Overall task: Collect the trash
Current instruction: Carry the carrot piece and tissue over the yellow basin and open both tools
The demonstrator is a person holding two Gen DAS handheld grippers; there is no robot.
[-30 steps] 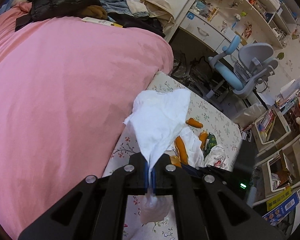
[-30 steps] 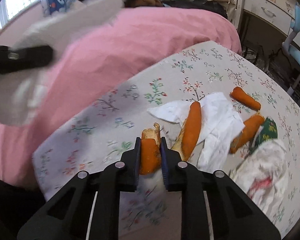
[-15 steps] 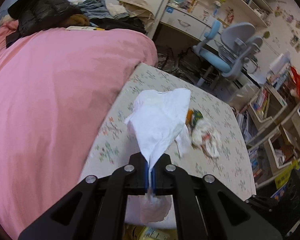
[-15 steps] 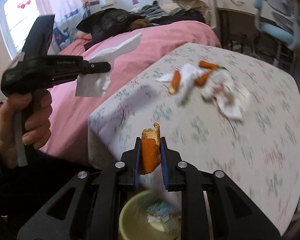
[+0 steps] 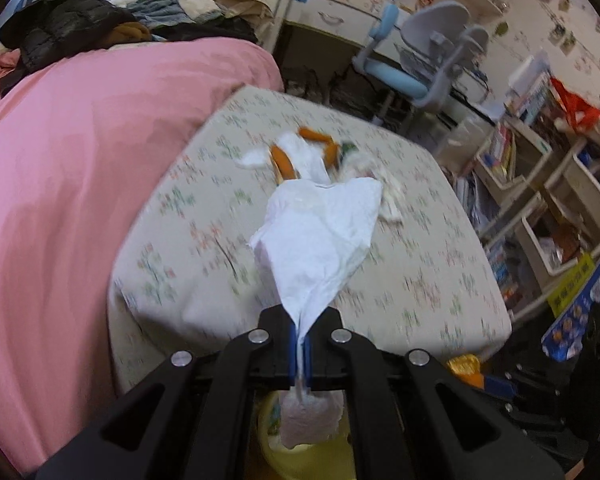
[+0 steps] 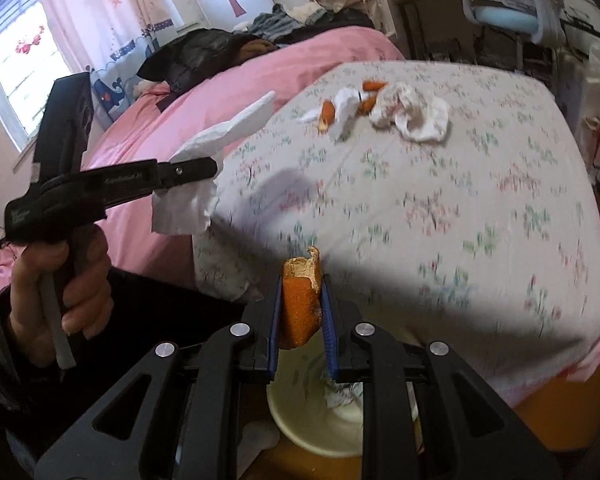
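Left wrist view: the left hand-held gripper [image 5: 299, 354] is closed on a white tissue [image 5: 320, 240], pinched between its blue pads. Most of the tissue fans upward and away from the fingers, while a crumpled end hangs below them over a pale yellow bin [image 5: 300, 452] at the near edge of the frame. Beyond lies the surface [image 5: 420, 280], covered in a floral cloth. At its far side sits a small heap of trash: orange food pieces [image 5: 282, 160], more white tissues [image 5: 308, 156] and a crumpled wrapper [image 5: 380, 184]. A pink bed [image 5: 80, 160] fills the left, with dark clothes [image 5: 68, 32] piled at its far end. A blue and grey chair [image 5: 420, 56] stands far right, and shelves [image 5: 560, 184] of books run down the right side.

Right wrist view: the right hand-held gripper [image 6: 300, 320] grips an orange food piece [image 6: 300, 300] upright between its pads, its bitten top poking above the fingertips. Directly below it is the pale bin [image 6: 312, 424], holding some scraps. To the left, the person's hand [image 6: 60, 280] holds the left hand-held gripper [image 6: 204, 168], and the white tissue [image 6: 220, 140] sticks out above and below its tip. Far across the floral surface [image 6: 460, 220] lie the remaining orange pieces [image 6: 328, 114], tissues [image 6: 346, 112] and the crumpled wrapper [image 6: 412, 116]. The pink bed [image 6: 260, 72] sits far left, below a window [image 6: 16, 60].
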